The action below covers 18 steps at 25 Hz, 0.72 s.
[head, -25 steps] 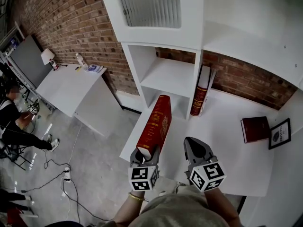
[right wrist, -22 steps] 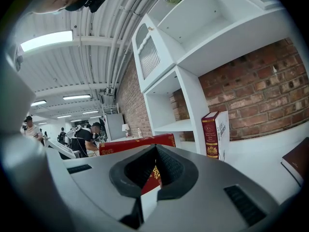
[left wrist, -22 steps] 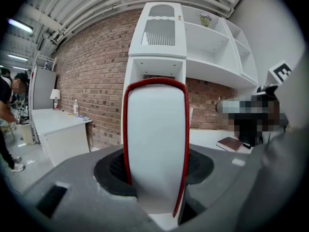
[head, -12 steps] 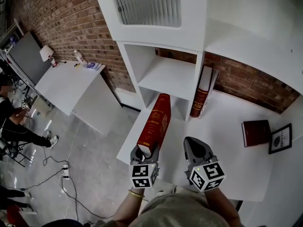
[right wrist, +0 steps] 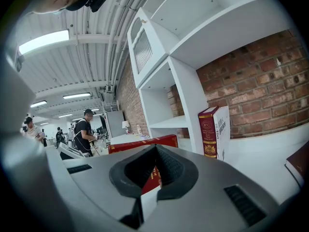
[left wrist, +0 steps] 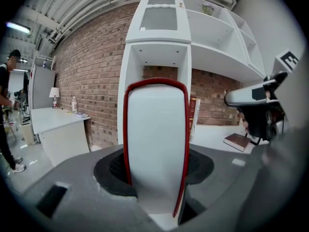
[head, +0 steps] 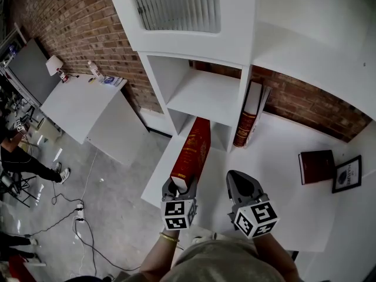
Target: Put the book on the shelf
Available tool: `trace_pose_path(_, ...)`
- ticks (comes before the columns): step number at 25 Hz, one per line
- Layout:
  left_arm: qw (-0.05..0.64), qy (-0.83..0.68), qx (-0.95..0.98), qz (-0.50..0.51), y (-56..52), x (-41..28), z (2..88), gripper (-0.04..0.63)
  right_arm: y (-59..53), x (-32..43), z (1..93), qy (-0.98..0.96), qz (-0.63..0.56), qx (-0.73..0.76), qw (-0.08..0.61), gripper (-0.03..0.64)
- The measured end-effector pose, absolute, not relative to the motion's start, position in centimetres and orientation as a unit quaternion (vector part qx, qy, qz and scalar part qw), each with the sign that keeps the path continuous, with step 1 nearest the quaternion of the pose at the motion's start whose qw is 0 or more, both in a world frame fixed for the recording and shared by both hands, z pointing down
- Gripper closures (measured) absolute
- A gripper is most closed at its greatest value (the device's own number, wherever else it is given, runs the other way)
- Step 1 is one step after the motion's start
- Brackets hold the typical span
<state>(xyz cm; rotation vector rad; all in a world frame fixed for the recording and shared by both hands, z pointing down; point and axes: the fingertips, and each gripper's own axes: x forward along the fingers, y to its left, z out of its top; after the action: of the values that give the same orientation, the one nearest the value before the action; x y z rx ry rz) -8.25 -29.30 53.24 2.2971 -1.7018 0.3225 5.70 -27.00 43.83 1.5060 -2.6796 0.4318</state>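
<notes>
White shelf (head: pixel 276 151), upright red book (head: pixel 245 122) standing on it, flat dark book (head: pixel 316 166), framed picture (head: pixel 348 174)

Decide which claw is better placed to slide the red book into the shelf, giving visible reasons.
Left. The left claw is clamped on the red book, whose far end points into the shelf's lower opening. The right claw is shut, empty, and beside it.

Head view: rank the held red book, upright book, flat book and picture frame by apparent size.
1. held red book, though it is nearest the camera.
2. upright book.
3. flat book and picture frame: they look alike, so no ranking.
</notes>
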Motion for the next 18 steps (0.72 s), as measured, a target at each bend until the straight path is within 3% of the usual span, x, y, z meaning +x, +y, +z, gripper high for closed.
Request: trace_pose_path(18, 0.13, -0.58, 0.793, 0.134, -31.5, -7.2, 54.6, 0.36, -27.7, 6.0, 44.2, -0.863, 0.143, 0.484, 0.022, 0.611)
